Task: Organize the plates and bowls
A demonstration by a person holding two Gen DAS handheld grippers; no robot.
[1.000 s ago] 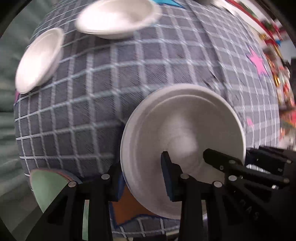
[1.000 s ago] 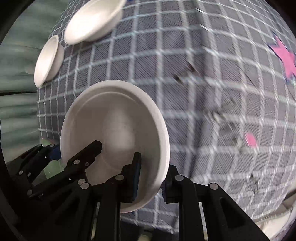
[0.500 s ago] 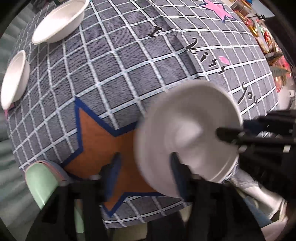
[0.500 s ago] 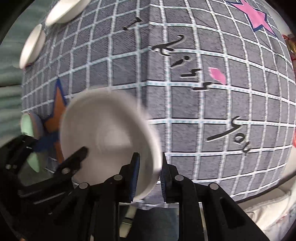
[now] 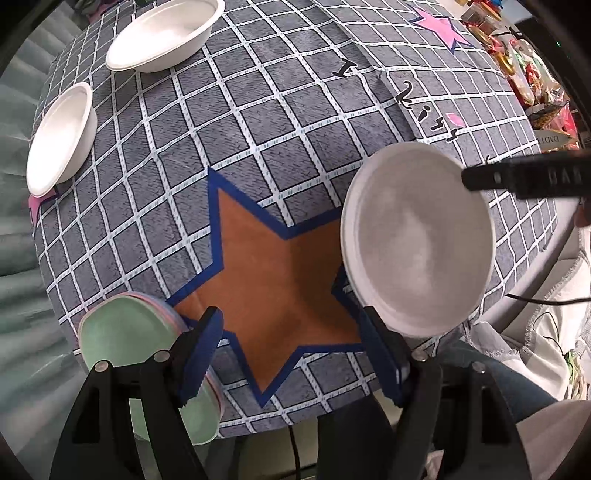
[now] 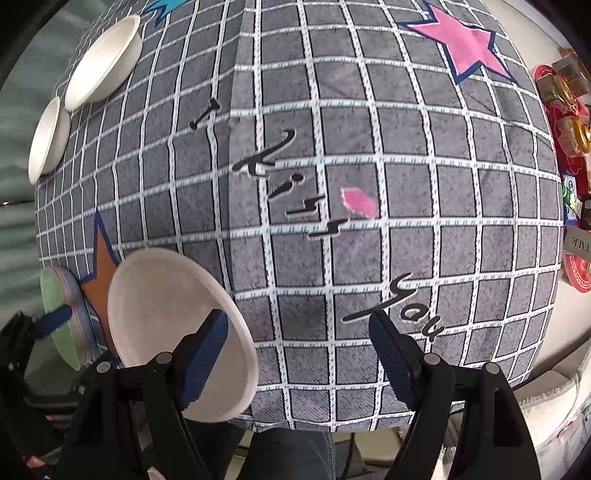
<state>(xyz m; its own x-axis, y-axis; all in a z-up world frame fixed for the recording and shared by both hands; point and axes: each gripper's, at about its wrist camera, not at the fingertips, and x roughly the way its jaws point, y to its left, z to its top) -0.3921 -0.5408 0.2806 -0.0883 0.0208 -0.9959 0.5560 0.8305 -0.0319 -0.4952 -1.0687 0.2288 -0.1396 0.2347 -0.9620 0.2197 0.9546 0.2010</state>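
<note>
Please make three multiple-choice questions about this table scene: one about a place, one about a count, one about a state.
1. Where does the stack of green plates lie?
A. beside the pink star
B. beside the orange star, at the near left
C. inside a white bowl

2. How many white bowls stand at the far left?
A. one
B. two
C. four

3. How is the left tool?
A. open, holding nothing
B. shut on a green plate
C. shut on a bowl

Answers:
1 B: the stack touches a point of the orange star.
2 B: two bowls show there, apart from each other.
3 A: its jaws stand wide, with only cloth between them.
</note>
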